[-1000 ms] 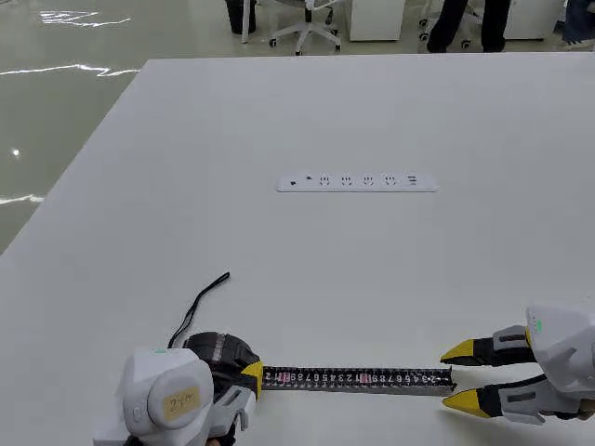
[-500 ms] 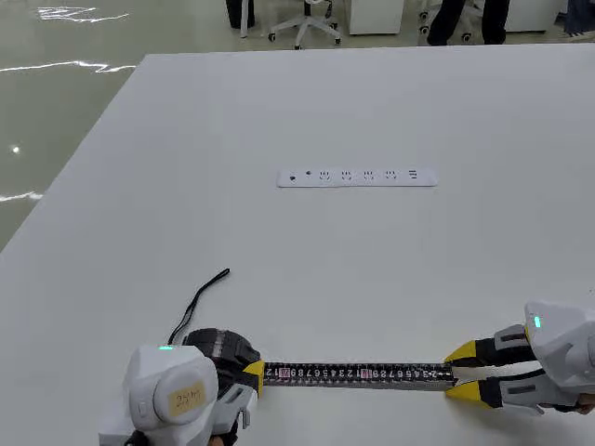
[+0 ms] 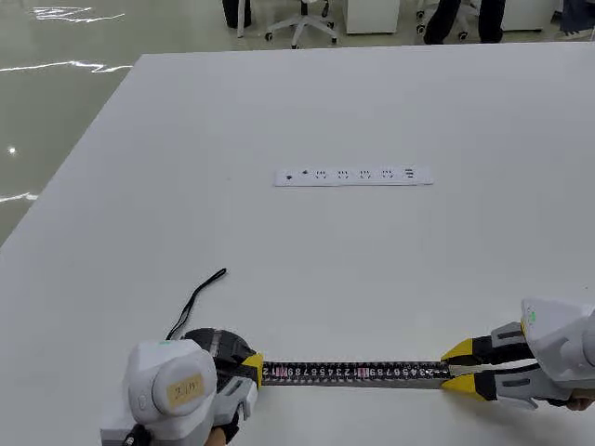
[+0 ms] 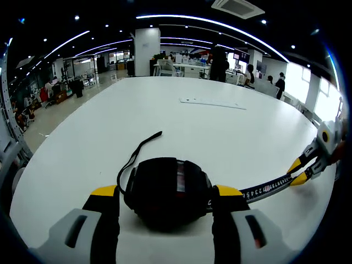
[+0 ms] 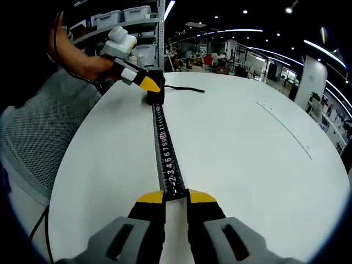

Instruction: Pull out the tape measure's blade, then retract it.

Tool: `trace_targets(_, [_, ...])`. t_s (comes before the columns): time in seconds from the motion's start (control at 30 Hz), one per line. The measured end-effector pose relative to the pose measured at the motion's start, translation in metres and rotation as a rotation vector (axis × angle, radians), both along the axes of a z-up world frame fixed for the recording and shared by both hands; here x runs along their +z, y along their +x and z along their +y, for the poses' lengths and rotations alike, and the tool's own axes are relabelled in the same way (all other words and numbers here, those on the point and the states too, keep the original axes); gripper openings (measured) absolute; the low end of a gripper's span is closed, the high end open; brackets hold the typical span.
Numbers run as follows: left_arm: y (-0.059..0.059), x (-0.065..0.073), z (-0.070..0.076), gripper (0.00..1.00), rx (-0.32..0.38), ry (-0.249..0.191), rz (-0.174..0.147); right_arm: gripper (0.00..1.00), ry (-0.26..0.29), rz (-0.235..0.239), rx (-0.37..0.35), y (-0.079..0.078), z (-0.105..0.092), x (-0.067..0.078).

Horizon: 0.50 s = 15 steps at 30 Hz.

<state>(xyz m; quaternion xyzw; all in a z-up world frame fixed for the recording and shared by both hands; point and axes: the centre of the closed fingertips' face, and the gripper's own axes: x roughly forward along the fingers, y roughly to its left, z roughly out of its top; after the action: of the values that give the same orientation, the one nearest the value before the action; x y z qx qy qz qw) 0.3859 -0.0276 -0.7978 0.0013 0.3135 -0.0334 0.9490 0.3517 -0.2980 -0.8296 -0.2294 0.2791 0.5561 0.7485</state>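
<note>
Tape measure (image 3: 221, 348) on white table (image 3: 325, 260), near edge, strap (image 3: 197, 299) trailing away | left gripper (image 4: 166, 192) low, jaws clamped on its sides | blade (image 5: 165, 148) lying flat, extended rightward | right gripper (image 5: 175, 197) level with table, jaws pinching blade tip, facing left gripper

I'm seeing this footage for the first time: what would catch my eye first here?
The tape measure's blade lies stretched flat along the near edge of the white table, its tip pinched in the right claw and its black case clamped in the left claw. Farther back, a white power strip lies mid-table.
</note>
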Motion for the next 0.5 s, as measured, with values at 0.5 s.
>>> trace_targets(0.5, [0.0042, -0.0036, -0.0025, 0.63, 0.058, -0.039, 0.026, 0.14, -0.014, 0.0, 0.001, -0.0003, -0.0012, 0.0])
